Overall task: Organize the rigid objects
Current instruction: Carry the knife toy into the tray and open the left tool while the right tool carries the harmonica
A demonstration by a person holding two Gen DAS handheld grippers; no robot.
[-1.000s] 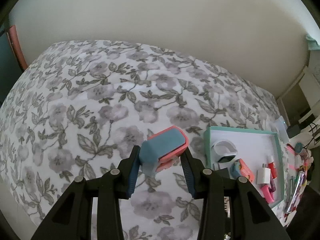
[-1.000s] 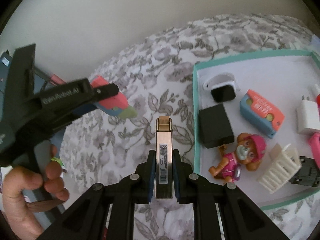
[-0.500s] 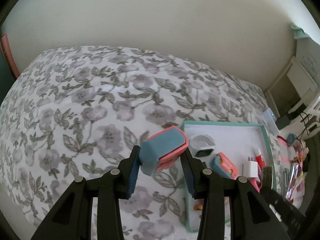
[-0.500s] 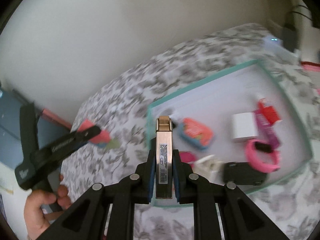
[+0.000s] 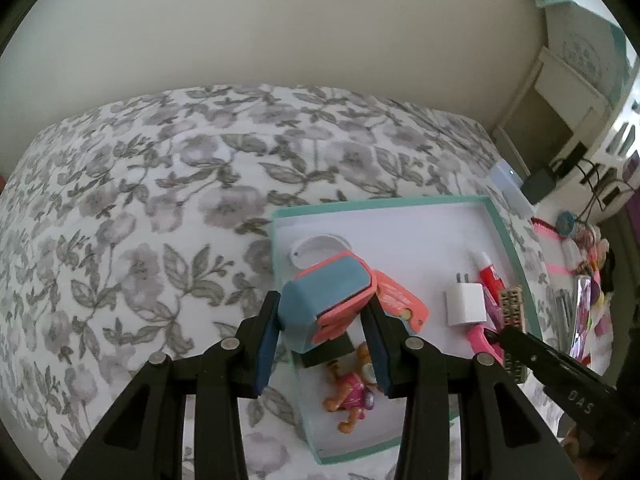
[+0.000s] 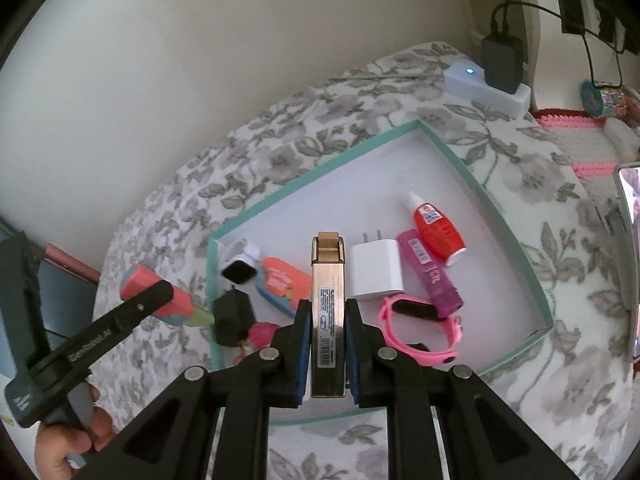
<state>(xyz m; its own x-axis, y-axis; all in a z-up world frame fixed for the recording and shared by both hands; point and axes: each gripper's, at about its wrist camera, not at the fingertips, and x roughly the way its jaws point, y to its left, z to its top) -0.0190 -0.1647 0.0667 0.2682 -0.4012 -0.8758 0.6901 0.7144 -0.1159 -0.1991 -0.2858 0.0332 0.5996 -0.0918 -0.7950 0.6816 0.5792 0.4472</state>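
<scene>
Inside, the teal tray [image 6: 500, 204] holds a charger [image 6: 376, 270], 2 bottles [image 6: 438, 228] and a pink watch [image 6: 420, 326]; left gripper [image 5: 324, 332] clamps a blue-and-coral case [image 5: 326, 294], right gripper [image 6: 328, 334] a gold box [image 6: 328, 308].

1. A home bedroom is suggested by a wide soft surface spread with a white cloth printed with grey flowers [image 5: 168, 208].
2. A plain cream painted wall [image 5: 280, 20] is seen behind it.
3. A black plug-in charger with cables [image 6: 502, 60] is seen nearby.
</scene>
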